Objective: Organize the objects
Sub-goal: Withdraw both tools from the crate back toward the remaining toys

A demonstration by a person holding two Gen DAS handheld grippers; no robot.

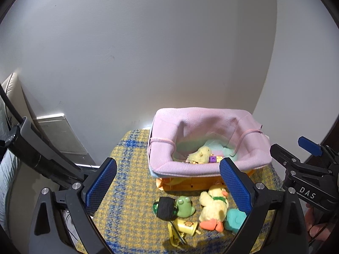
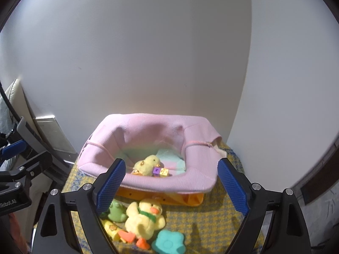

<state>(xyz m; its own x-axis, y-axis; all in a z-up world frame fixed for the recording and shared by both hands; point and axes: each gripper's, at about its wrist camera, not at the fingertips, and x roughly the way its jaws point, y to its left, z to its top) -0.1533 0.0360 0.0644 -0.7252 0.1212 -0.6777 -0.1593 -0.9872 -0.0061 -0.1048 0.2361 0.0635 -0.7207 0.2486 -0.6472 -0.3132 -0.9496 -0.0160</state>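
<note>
A pink-lined basket [image 1: 203,167] [image 2: 190,182] on an orange base holds a small yellow chick [image 1: 200,154] [image 2: 147,165] and a purple and a yellow cube [image 1: 215,159] [image 2: 161,171]. In front of it lie a plush duck [image 1: 214,207] [image 2: 144,220], a green frog [image 1: 184,207] [image 2: 116,210], a teal flower shape [image 1: 234,220] [image 2: 169,243], a yellow bell-like toy [image 1: 186,227] [image 2: 111,228] and a black band [image 1: 166,208]. My left gripper [image 1: 168,188] and right gripper [image 2: 171,190] are open and empty, above the loose toys.
The toys sit on a yellow-and-blue checked cloth [image 1: 131,190] [image 2: 211,222] against a white wall. A dark stand and a grey panel [image 1: 61,135] are at the left. The right gripper's body [image 1: 307,182] shows at the right edge of the left wrist view.
</note>
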